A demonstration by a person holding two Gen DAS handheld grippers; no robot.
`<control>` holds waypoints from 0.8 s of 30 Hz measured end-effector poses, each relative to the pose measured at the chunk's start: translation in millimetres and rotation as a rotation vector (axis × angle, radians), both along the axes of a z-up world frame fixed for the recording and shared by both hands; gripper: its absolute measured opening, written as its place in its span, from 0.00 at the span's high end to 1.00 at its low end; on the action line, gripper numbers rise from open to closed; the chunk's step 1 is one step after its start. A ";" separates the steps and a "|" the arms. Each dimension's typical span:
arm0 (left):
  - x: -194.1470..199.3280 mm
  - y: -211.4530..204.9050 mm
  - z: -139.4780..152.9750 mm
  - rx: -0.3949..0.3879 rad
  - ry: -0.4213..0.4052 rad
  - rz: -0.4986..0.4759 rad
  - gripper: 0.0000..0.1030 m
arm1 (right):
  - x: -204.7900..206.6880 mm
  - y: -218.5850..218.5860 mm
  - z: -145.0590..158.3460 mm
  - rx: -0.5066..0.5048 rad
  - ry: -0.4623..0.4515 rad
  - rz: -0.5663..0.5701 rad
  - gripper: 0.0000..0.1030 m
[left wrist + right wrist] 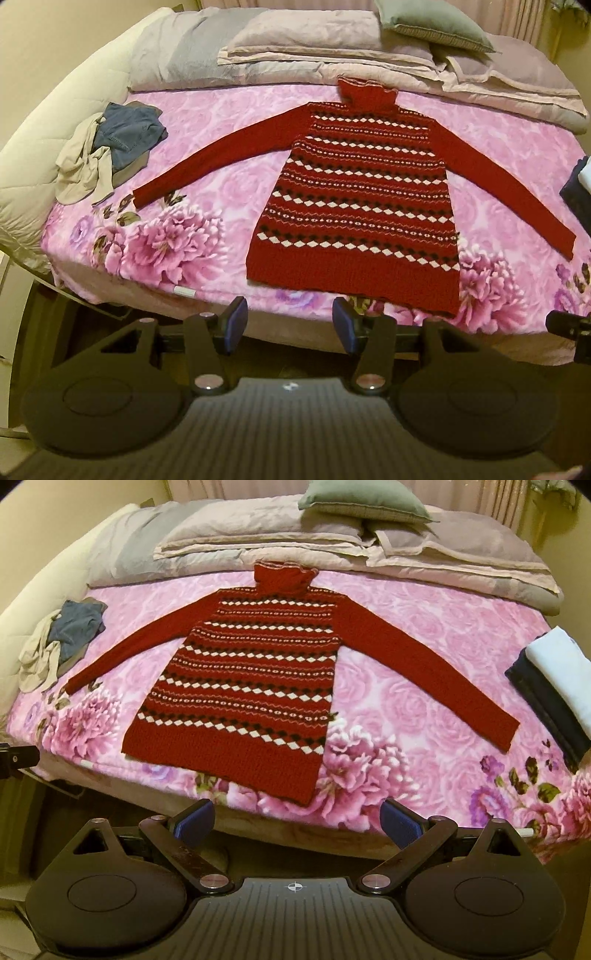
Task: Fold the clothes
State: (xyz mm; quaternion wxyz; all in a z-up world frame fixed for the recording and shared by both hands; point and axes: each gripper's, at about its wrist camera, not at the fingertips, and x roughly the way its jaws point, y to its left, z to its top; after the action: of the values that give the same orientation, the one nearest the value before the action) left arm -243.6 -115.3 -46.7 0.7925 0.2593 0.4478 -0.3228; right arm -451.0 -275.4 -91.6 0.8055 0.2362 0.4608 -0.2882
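A red turtleneck sweater [362,206] [251,686] with white and black diamond bands lies flat on the pink floral bedspread [207,155] [424,646], both sleeves spread out, collar toward the pillows. My left gripper [290,325] hovers open at the near bed edge, just short of the sweater's hem, nothing between its blue pads. In the right wrist view my right gripper [297,823] also stands open at the near edge, below the hem's right corner, empty. The left sleeve's cuff [142,195] lies near a clothes pile.
A crumpled pile of blue and beige clothes [107,151] [59,642] sits at the left. Folded white and dark garments [554,683] are stacked at the right edge. Folded quilts and a grey-green pillow [436,26] [365,498] line the far side.
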 end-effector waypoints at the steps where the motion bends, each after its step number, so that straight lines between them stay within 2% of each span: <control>1: 0.4 0.3 -0.6 0.004 0.000 0.000 0.55 | 1.2 0.2 -0.7 0.003 0.001 0.003 0.04; 14: 20.0 2.0 -1.2 0.010 0.007 -0.020 0.55 | 22.8 4.3 -0.6 0.000 -0.006 -0.003 0.04; 18: 39.4 6.5 -0.5 -0.006 0.021 -0.023 0.54 | 40.7 8.2 2.2 -0.004 -0.003 -0.017 0.04; 24: 86.2 16.5 -6.0 -0.018 0.044 -0.043 0.53 | 89.4 16.3 13.4 -0.035 0.000 -0.043 0.04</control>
State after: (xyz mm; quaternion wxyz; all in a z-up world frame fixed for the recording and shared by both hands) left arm -157.4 -98.8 -52.7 0.7777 0.2547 0.4563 -0.3495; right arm -361.6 -259.2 -78.2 0.8032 0.2319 0.4505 -0.3133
